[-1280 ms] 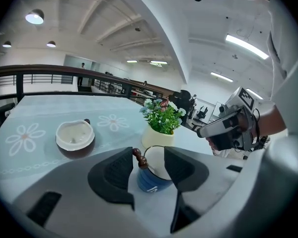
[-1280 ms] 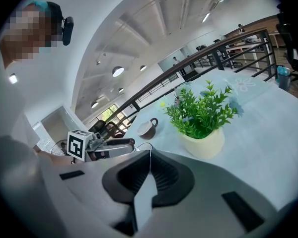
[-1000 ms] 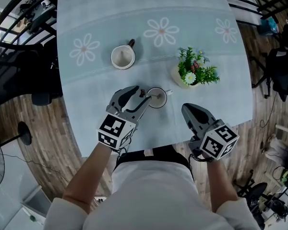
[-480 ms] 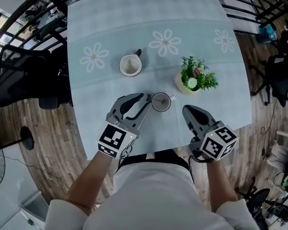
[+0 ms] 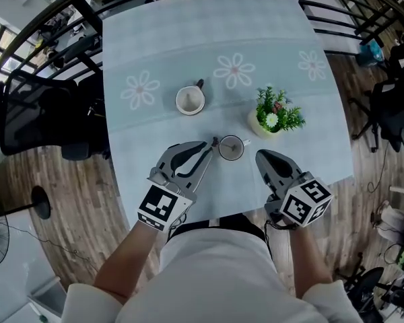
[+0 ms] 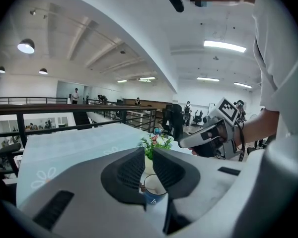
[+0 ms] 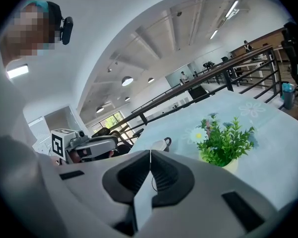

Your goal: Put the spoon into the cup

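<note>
Hovering over flowered tablecloth [image 5: 155,39]: left gripper [image 5: 211,145] just closing, empty; right gripper [image 5: 261,155] pressed together.

head: steeply down | 2 gripper views: low, near-level | shared: table [image 5: 175,39], plant [image 5: 277,110]

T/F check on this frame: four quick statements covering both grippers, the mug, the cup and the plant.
1. The right gripper has its jaws together and holds nothing. True.
2. The white mug stands nearer the person than the small cup. False: it stands farther away on the table.
3. In the head view, the potted plant stands right of the small cup. True.
4. The left gripper clamps the small cup. False: its jaws, which have just been closing, stand slightly apart with nothing between them. The cup stands ahead of them.
</note>
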Action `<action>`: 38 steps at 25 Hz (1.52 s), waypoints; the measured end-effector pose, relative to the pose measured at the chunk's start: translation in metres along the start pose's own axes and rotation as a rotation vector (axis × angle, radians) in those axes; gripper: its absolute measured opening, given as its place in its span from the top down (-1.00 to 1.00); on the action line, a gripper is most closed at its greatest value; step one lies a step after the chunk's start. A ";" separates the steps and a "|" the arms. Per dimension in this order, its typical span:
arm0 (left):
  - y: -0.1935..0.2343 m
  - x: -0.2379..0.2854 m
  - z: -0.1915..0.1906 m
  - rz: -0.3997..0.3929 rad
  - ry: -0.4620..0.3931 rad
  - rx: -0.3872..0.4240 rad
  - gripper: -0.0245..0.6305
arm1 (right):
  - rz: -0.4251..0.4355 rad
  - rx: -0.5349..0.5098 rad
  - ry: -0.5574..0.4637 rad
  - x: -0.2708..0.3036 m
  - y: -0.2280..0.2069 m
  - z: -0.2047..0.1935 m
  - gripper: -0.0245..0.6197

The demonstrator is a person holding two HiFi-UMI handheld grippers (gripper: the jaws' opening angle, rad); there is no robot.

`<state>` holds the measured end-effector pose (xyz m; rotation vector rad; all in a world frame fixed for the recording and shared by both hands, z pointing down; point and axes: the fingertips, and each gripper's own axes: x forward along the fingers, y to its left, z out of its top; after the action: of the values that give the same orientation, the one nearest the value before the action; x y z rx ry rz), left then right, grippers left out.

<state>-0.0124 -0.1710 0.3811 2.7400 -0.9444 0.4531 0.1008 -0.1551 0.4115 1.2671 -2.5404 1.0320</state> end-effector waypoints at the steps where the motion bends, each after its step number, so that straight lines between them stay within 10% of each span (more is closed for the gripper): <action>1: -0.001 -0.002 0.002 -0.001 -0.003 0.004 0.74 | 0.000 -0.004 -0.003 0.000 0.002 0.001 0.85; 38: -0.004 -0.032 0.013 -0.022 -0.029 0.021 0.84 | 0.040 -0.079 -0.048 -0.005 0.041 0.015 0.85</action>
<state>-0.0304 -0.1536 0.3571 2.7802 -0.9207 0.4238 0.0763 -0.1445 0.3768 1.2405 -2.6240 0.9092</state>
